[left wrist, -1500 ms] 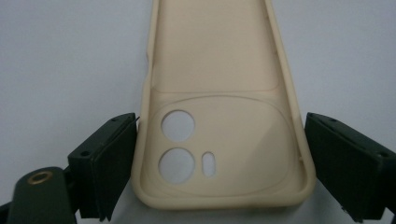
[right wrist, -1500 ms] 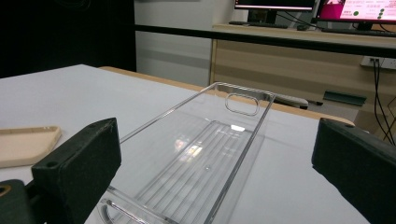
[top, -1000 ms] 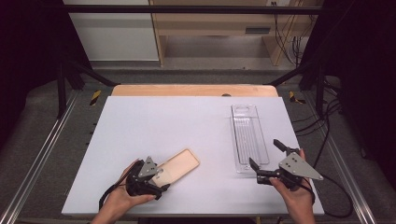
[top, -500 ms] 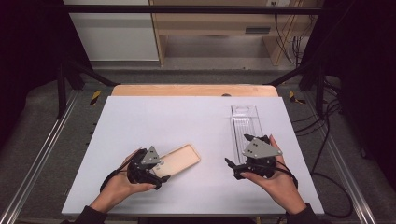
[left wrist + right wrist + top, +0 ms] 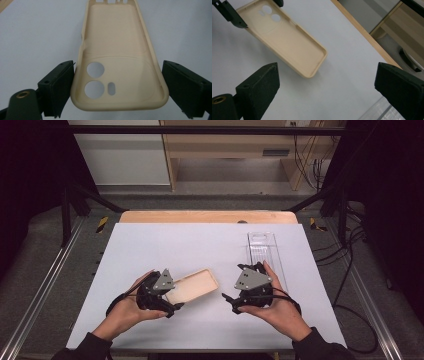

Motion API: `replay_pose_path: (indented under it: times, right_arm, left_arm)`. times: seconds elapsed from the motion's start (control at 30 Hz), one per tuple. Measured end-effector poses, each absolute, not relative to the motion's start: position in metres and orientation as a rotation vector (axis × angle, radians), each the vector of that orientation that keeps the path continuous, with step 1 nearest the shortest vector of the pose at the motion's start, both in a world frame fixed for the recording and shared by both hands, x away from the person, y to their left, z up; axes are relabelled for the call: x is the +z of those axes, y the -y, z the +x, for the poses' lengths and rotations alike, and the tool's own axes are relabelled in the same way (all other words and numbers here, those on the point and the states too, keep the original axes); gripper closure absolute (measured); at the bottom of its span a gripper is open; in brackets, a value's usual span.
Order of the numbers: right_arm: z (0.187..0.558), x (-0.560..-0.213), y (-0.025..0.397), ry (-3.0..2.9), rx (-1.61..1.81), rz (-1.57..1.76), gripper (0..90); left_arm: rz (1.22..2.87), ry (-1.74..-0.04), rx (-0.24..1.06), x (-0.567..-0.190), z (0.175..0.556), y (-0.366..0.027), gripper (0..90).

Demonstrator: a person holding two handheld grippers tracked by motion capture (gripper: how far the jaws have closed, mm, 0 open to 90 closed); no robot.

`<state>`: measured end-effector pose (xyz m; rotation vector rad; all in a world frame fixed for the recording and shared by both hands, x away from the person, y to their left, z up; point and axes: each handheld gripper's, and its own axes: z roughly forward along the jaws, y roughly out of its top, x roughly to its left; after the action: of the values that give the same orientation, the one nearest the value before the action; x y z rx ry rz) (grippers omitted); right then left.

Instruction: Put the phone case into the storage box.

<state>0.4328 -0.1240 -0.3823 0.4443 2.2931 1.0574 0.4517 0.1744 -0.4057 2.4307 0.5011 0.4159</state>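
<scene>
Your case (image 5: 192, 286) lies open side up on the desk (image 5: 165, 245), its long axis running from your left gripper (image 5: 172, 301) up and to the right, camera holes at the gripper end. The left jaws straddle that end, slightly open, one touching its edge. Your right gripper (image 5: 229, 303) has its jaws wide open, holding nothing, near the case

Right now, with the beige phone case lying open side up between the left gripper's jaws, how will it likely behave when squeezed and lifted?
The beige, thin-walled phone case looks like soft plastic, so its long sides will probably flex inward under the left gripper. An empty shell with camera cutouts, it is likely very light. Its smooth rim may slip; lying flat on the white table, it should not roll.
</scene>
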Motion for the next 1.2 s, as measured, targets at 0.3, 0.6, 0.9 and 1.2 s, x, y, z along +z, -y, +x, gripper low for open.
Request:
replay_pose_path:
  times: [0.3,0.6,0.9,1.2]
  right_arm:
    - [0.436,-0.386,0.106,-2.343,1.002,0.384,7.1]
    - [0.437,-0.386,0.093,-2.379,0.988,0.327,7.9]
    - [0.434,-0.387,0.083,-2.405,0.979,0.259,11.9]
    - [0.430,-0.388,0.073,-2.426,0.970,0.179,25.2]
  left_arm:
    - [2.461,-0.463,0.429,-0.389,0.453,-0.174,12.4]
    - [2.491,-0.440,0.441,-0.377,0.452,-0.170,12.4]
    - [2.529,-0.428,0.449,-0.371,0.451,-0.167,12.4]
    - [2.549,-0.393,0.450,-0.367,0.449,-0.162,12.4]
